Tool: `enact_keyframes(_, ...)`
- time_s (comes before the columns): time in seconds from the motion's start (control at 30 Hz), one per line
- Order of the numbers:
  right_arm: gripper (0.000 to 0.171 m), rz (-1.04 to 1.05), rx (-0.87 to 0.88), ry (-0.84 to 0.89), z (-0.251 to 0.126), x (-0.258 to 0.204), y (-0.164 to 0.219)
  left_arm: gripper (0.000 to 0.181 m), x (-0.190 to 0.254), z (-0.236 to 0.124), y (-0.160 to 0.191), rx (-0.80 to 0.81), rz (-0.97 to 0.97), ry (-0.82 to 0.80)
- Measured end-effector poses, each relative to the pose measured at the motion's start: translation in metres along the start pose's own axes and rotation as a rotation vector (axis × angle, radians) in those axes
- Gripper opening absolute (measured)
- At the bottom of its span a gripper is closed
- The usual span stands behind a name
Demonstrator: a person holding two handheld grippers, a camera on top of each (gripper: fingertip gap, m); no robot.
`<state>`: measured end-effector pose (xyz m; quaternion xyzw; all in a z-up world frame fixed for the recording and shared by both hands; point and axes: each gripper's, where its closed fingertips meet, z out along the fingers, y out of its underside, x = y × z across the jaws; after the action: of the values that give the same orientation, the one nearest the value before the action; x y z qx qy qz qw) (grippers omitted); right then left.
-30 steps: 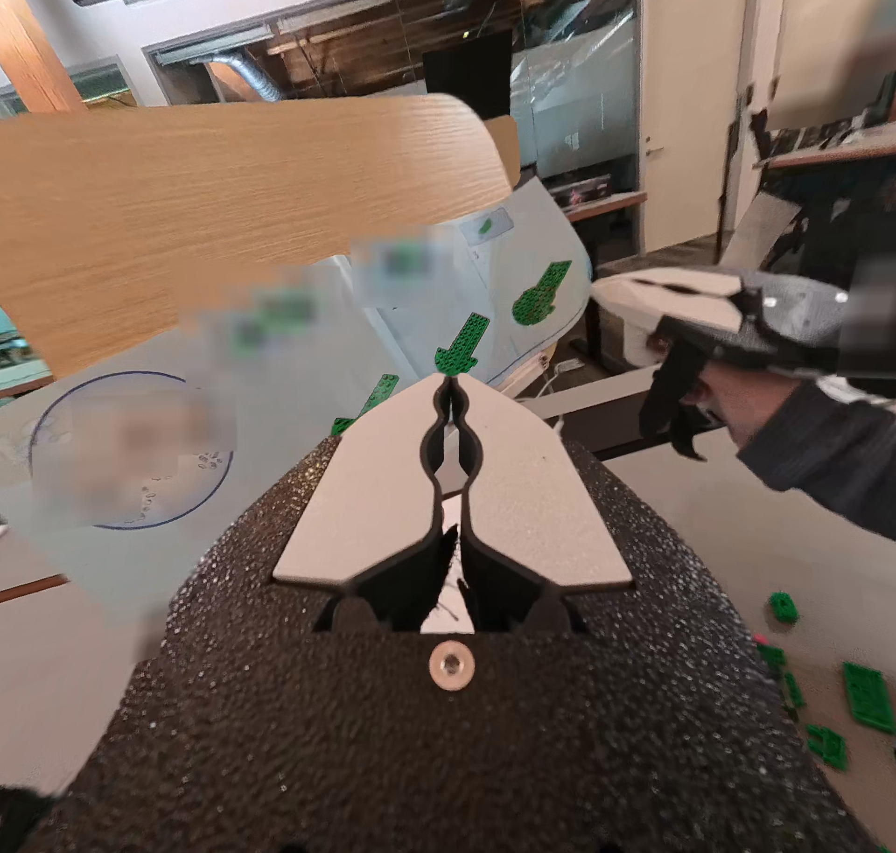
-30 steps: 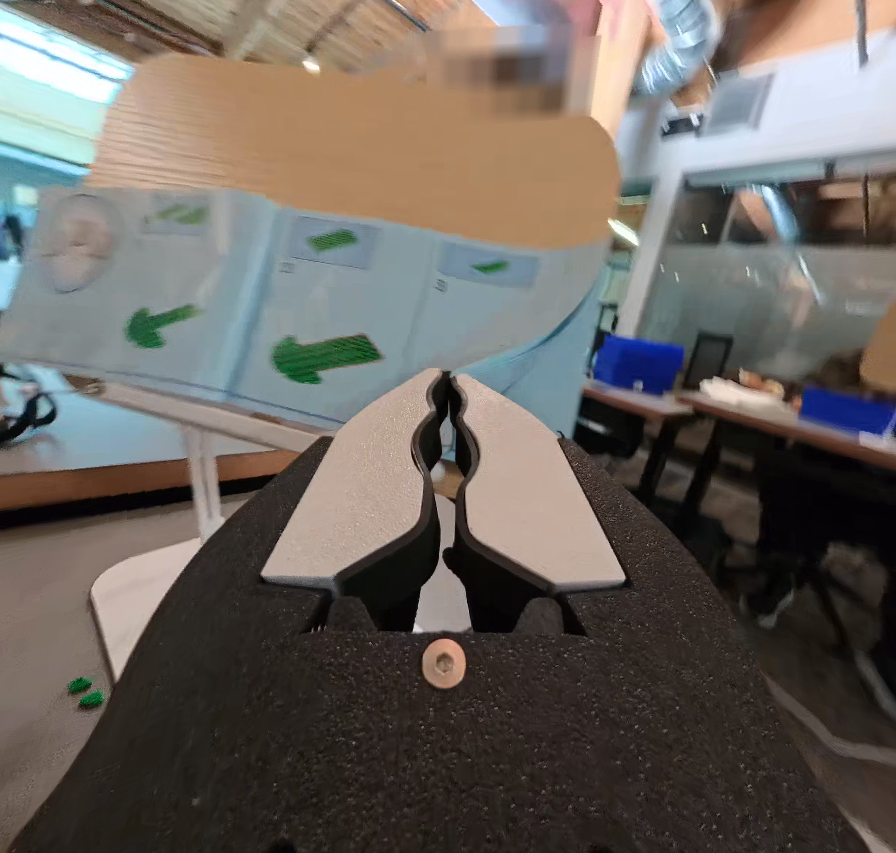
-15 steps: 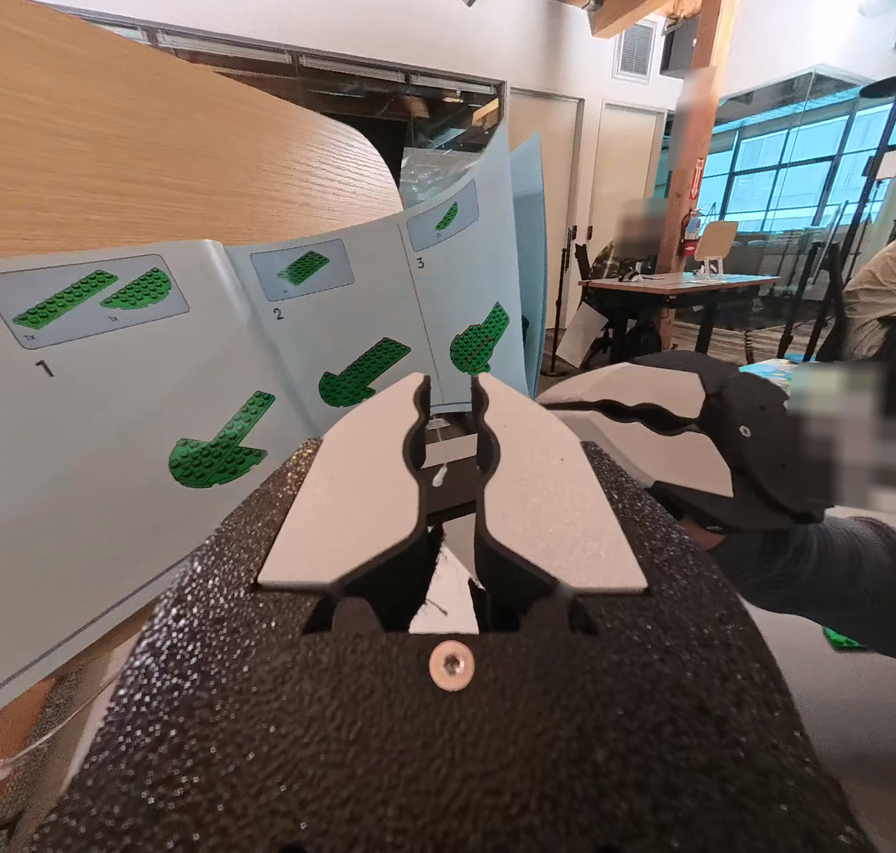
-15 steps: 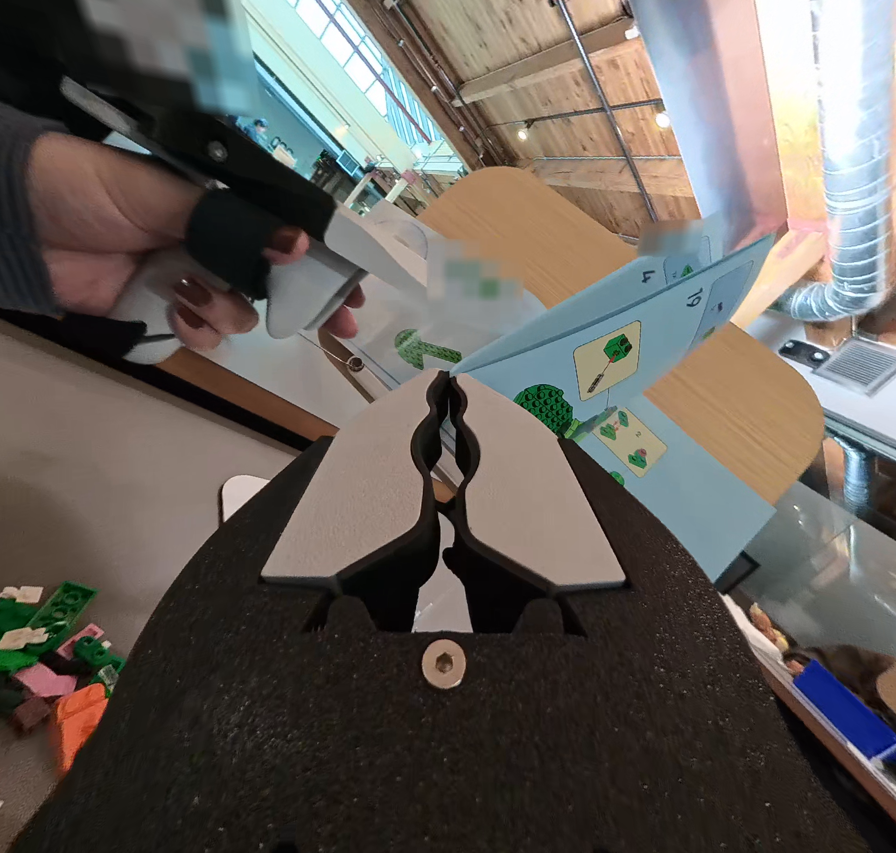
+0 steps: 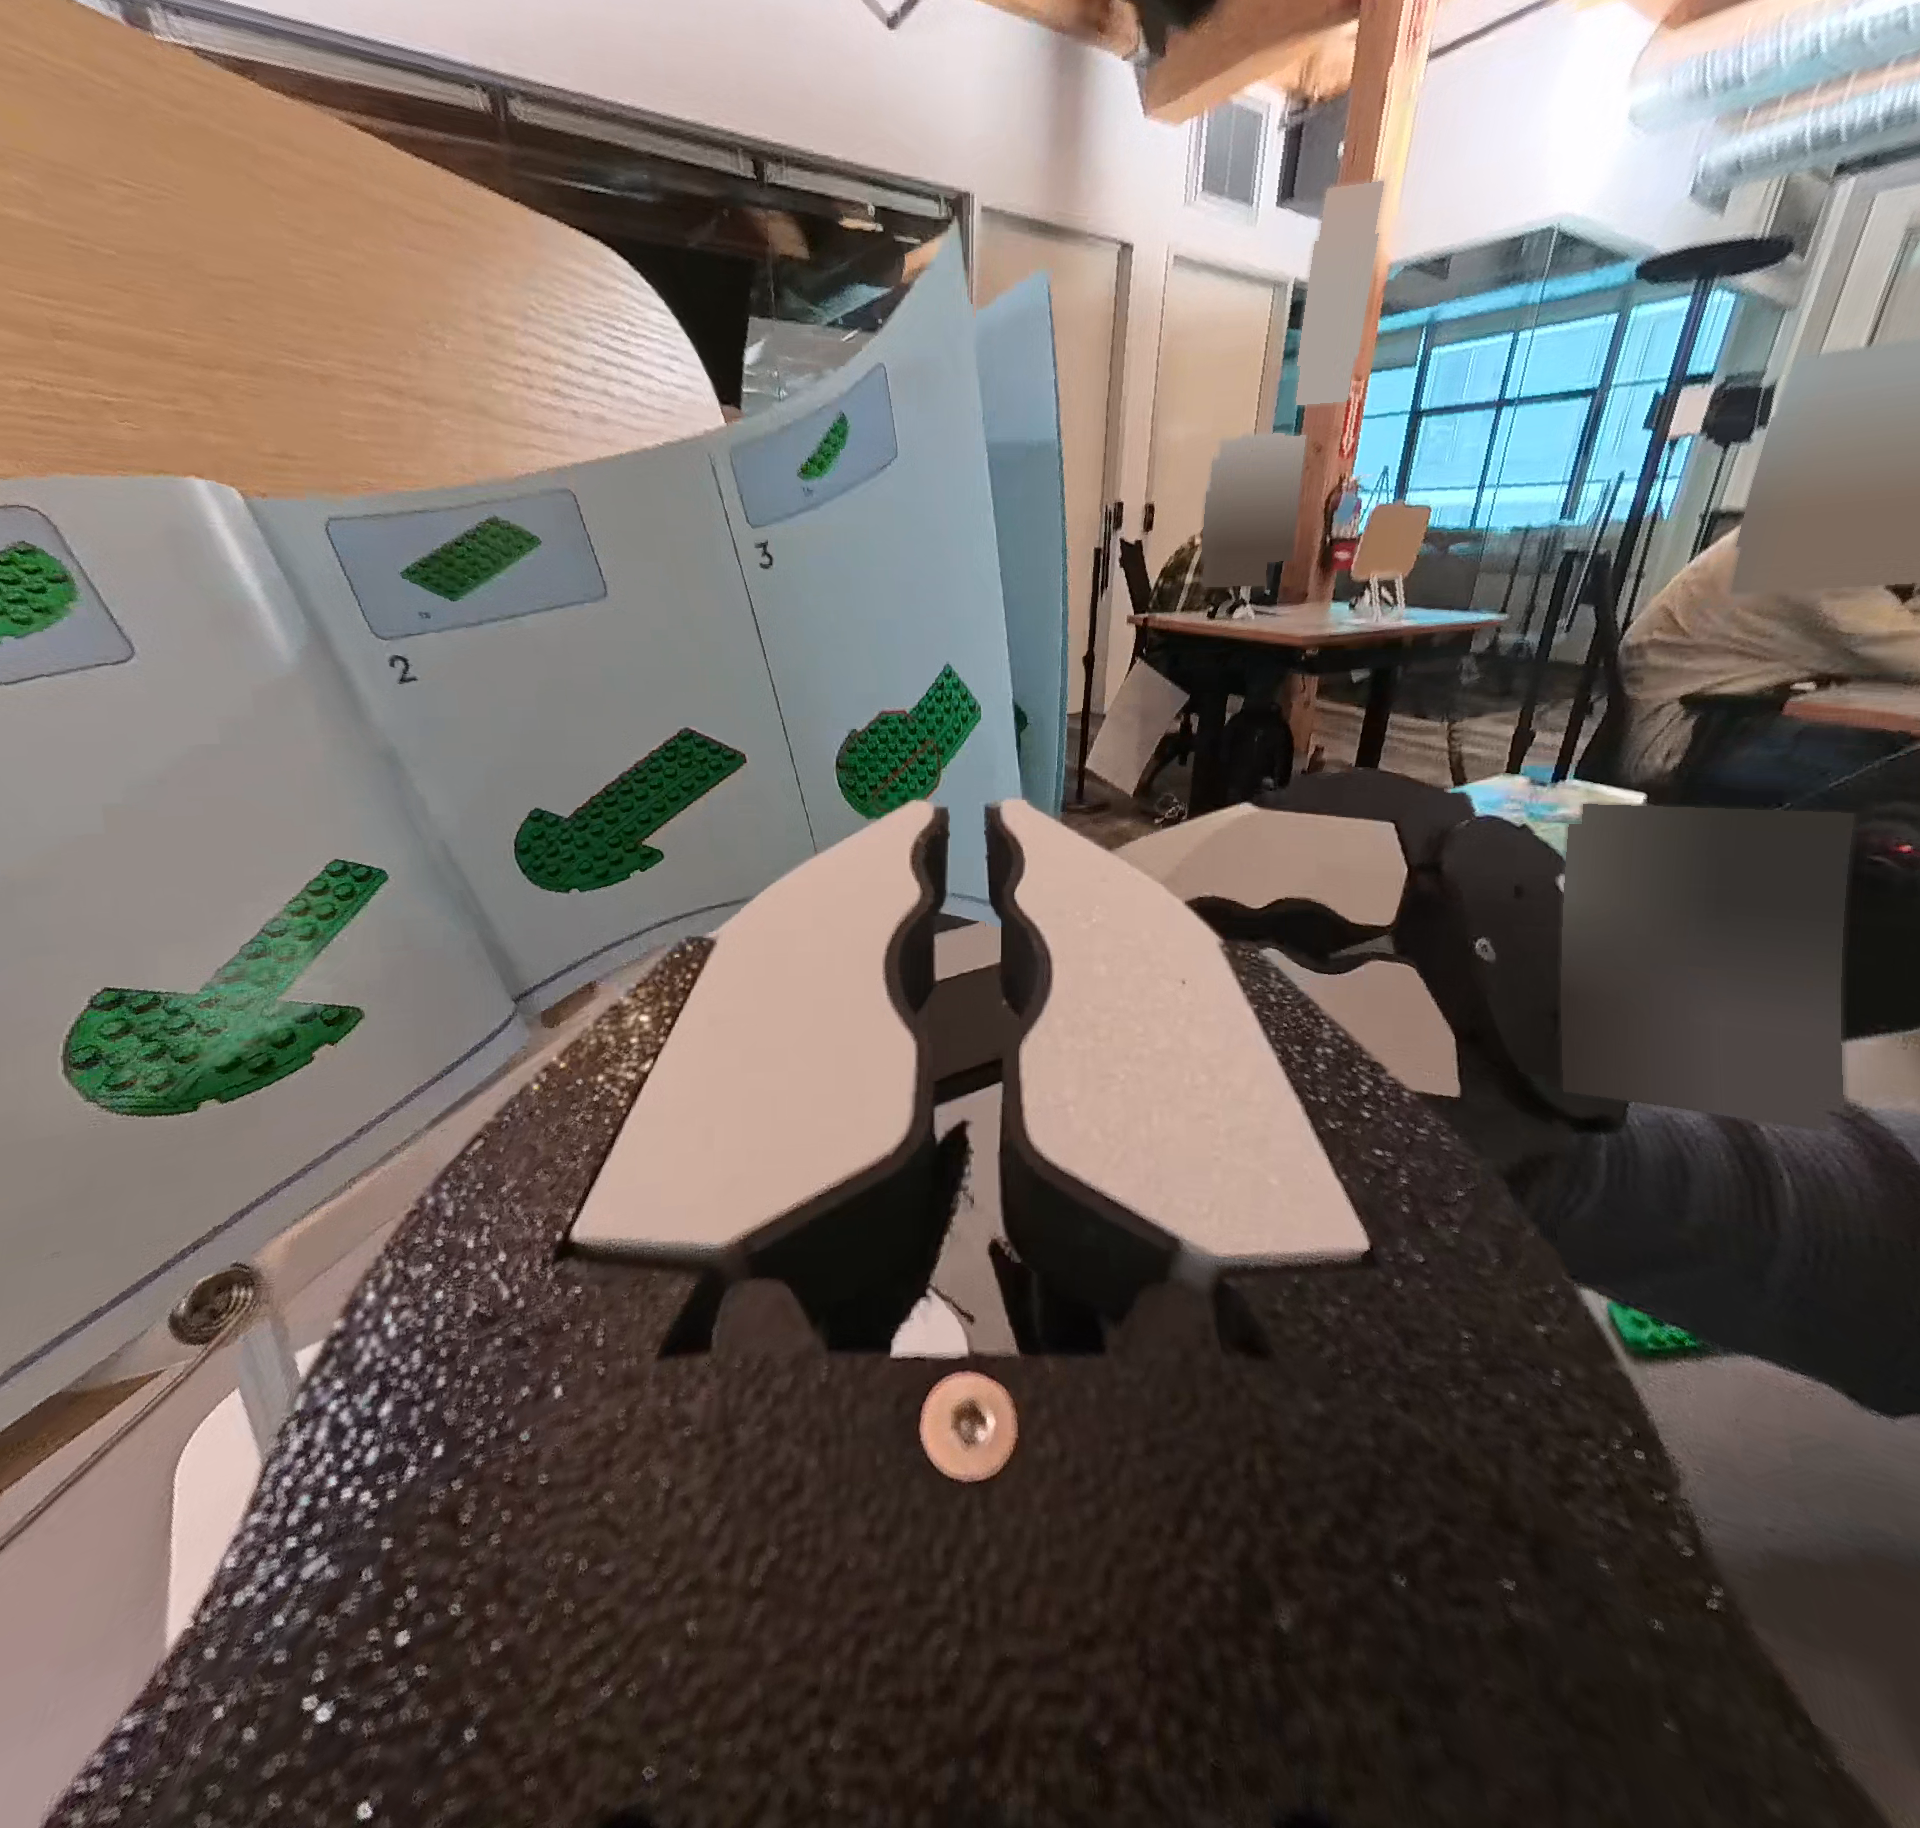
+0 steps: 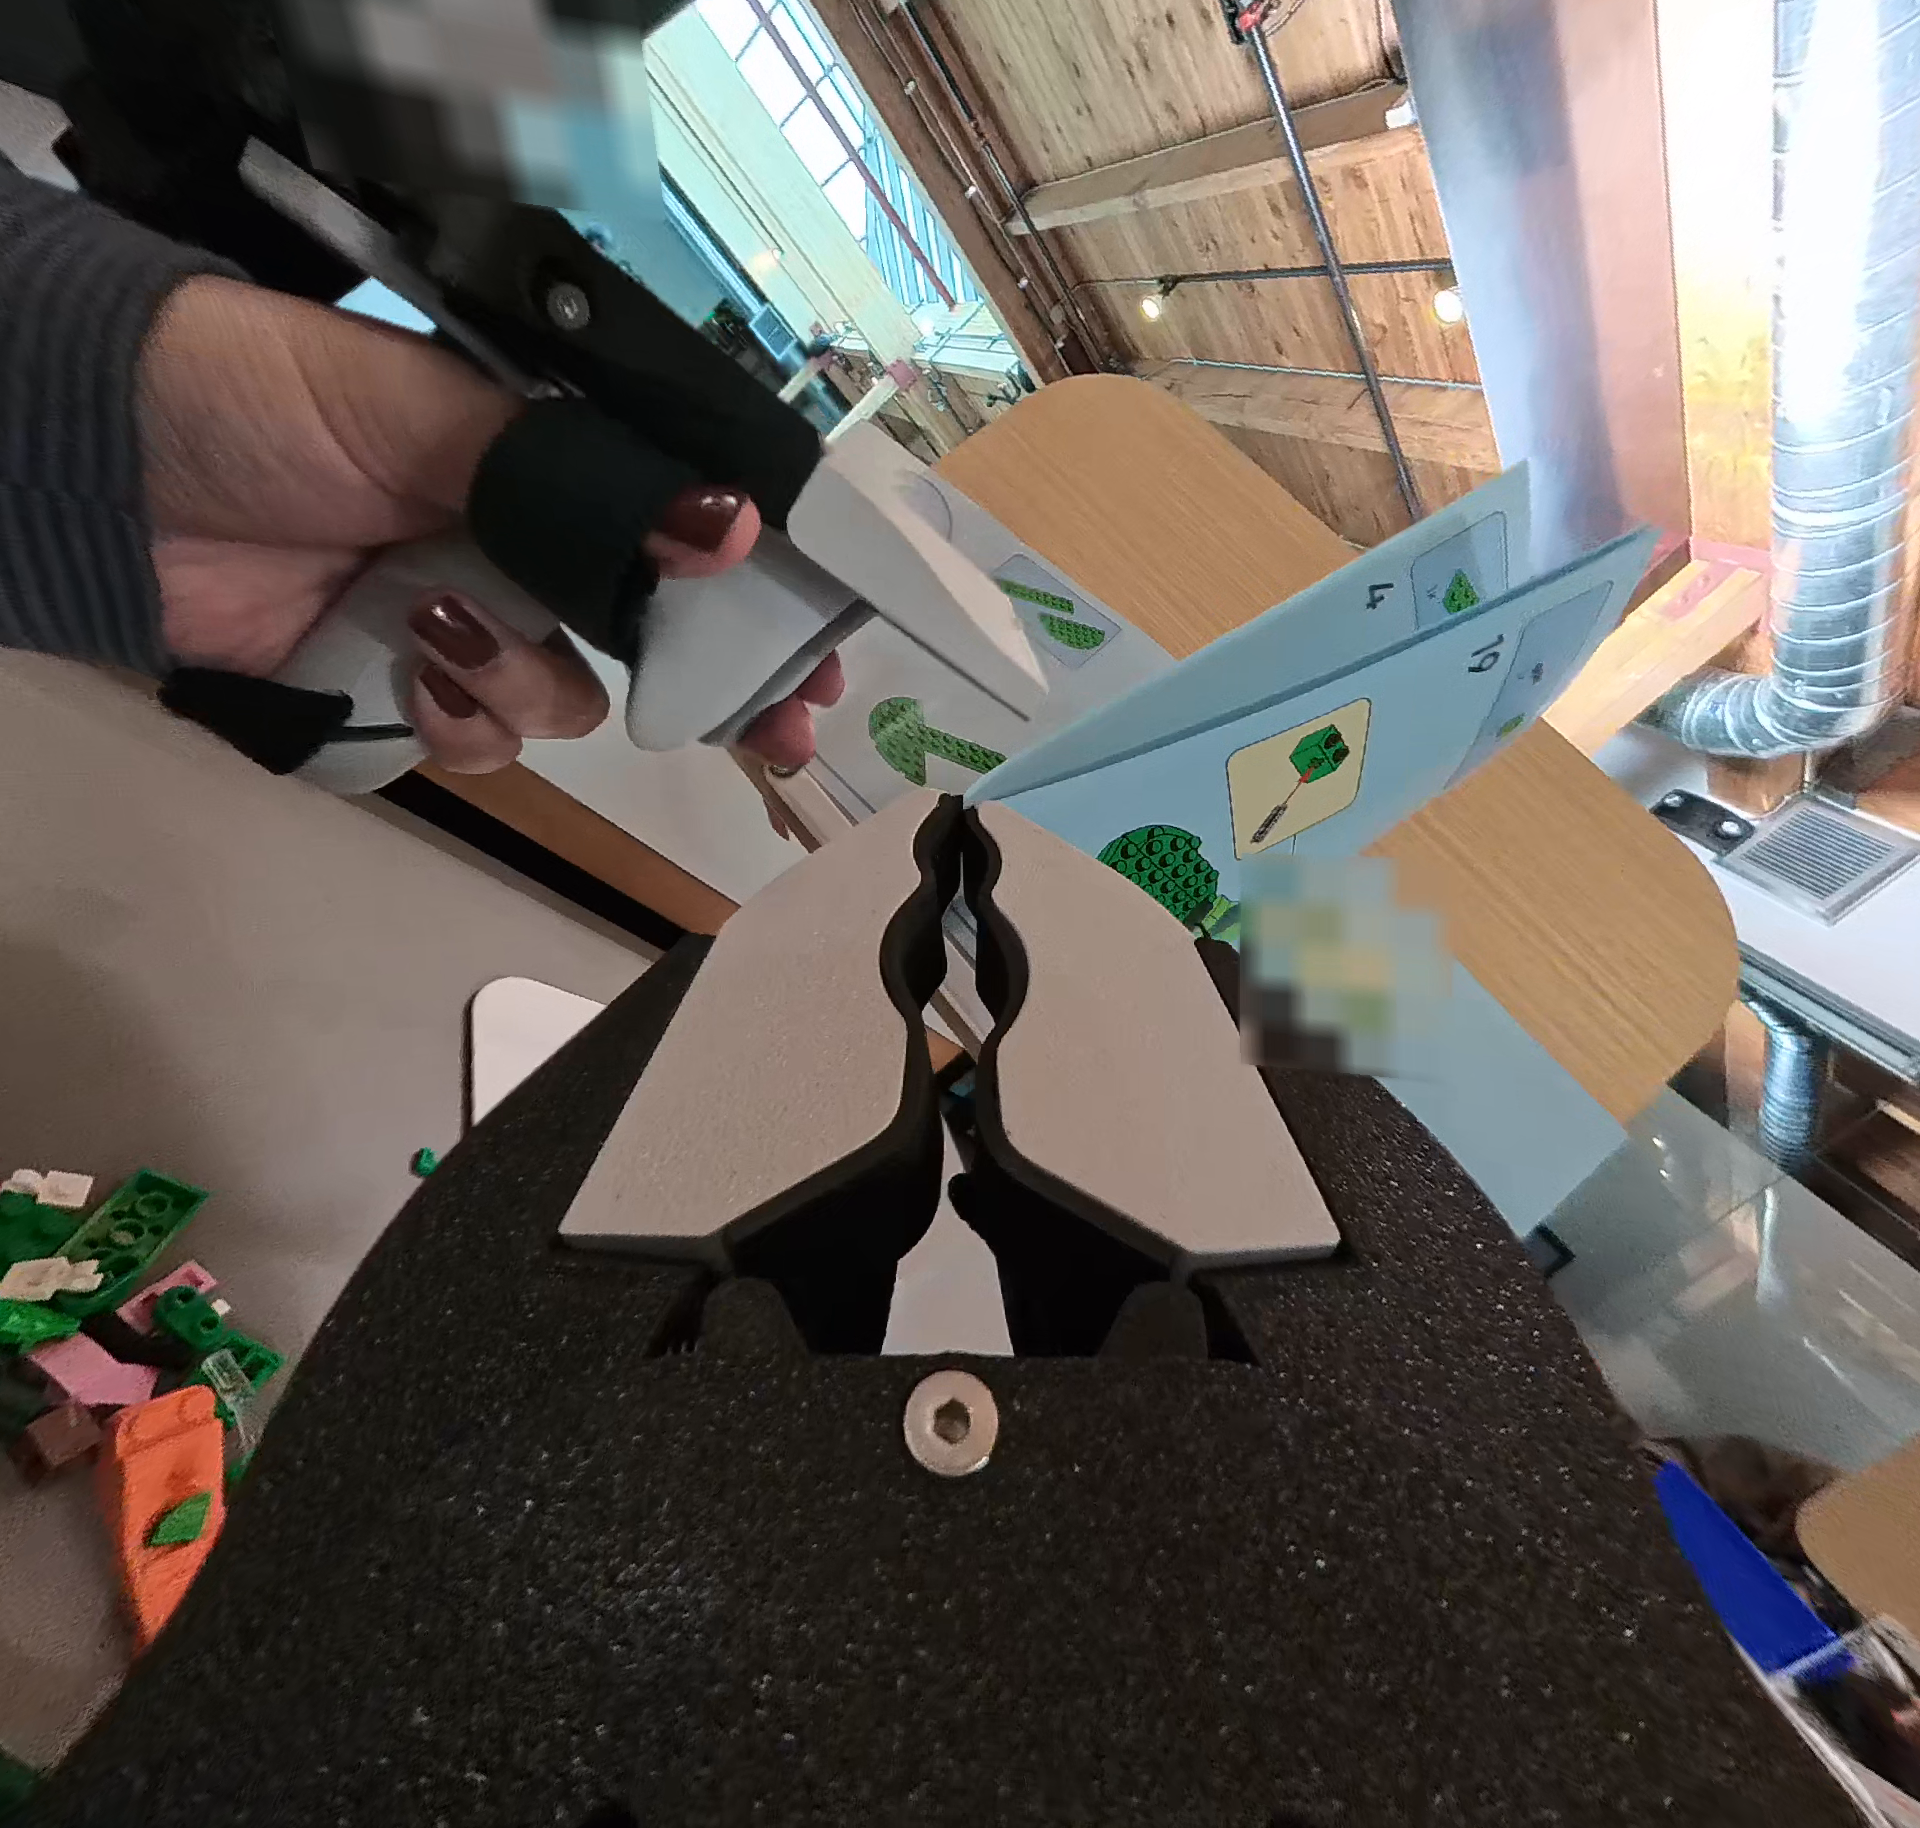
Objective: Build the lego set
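The light-blue instruction booklet (image 5: 582, 739) stands open on a wooden stand (image 5: 260, 272), showing green plate steps. My left gripper (image 5: 966, 822) is just in front of its right edge, its jaws a narrow gap apart with nothing between them. My right gripper (image 6: 958, 810) is shut on the lower corner of a lifted booklet page (image 6: 1299, 698), which fans away from the stand (image 6: 1558, 947). The right gripper also shows in the left wrist view (image 5: 1299, 905), close beside the left one. The left gripper shows in the right wrist view (image 6: 914, 594), held in a hand.
Loose lego pieces (image 6: 104, 1300), green, pink and white, lie on the grey table at lower left with an orange piece (image 6: 166, 1498). One green plate (image 5: 1652, 1337) lies under the right sleeve. The stand's white base (image 6: 520, 1040) rests on the table. Desks and a seated person are beyond. My two grippers' fingertips are within a few centimetres of each other.
Both grippers swung from the table up to the booklet. The left jaws opened from shut, then narrowed. The right gripper now pinches a page corner and has lifted it.
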<state>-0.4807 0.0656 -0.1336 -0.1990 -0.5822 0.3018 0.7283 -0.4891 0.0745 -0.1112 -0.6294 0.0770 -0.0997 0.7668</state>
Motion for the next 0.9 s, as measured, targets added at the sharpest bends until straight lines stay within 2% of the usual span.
enact_keyframes(0.4, 0.0, -0.024, -0.002, 0.003, -0.003, -0.003, 0.001, 0.003, 0.013, 0.002, -0.002, 0.035, -0.03, 0.079)
enact_keyframes(0.63, 0.0, -0.047, -0.012, 0.001, -0.004, -0.003, 0.002, 0.0, 0.012, 0.002, -0.001, 0.028, 0.035, 0.062)
enact_keyframes(0.9, 0.0, -0.061, -0.023, -0.002, -0.006, -0.005, 0.004, 0.003, 0.013, 0.004, 0.004, 0.014, 0.026, 0.068)
